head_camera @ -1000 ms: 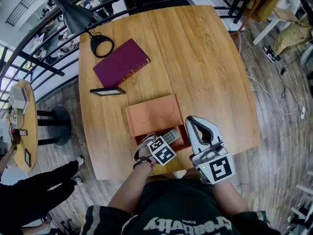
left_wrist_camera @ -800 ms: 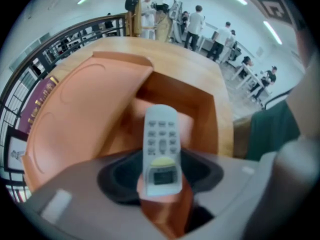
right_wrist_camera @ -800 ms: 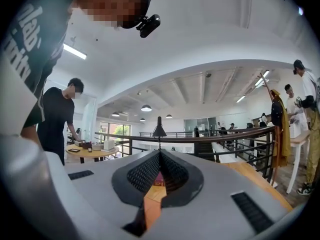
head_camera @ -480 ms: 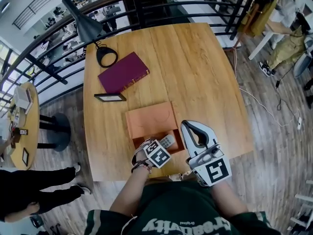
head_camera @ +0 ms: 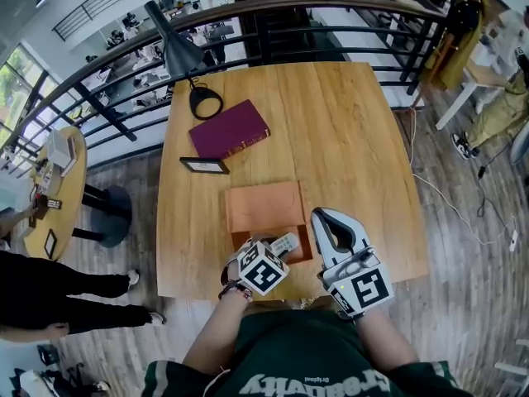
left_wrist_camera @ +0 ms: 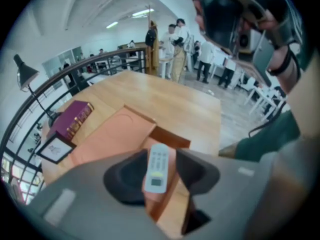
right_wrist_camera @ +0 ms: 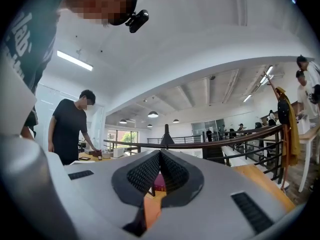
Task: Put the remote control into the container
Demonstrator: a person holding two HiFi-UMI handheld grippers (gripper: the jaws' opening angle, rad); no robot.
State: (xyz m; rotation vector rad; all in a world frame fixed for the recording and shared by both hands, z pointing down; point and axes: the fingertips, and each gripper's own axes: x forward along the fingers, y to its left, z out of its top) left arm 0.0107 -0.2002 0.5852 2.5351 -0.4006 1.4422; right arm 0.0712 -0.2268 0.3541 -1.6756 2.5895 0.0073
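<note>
We have raised our left gripper (left_wrist_camera: 162, 157), jaws narrowing but empty; remote (head_camera: 285, 244) lies lengthwise in container (head_camera: 260, 208), lower centre; right gripper (right_wrist_camera: 160, 154) closed.

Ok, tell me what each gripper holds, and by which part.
Nothing. The left gripper, jaws just now closing but apart, hangs above the remote, which lies loose in the container. The right gripper is shut, empty.

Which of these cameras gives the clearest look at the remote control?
The left gripper view: the remote control lies face up in the container, buttons visible. The head view shows it small and partly covered; the right gripper view doesn't show it.
</note>
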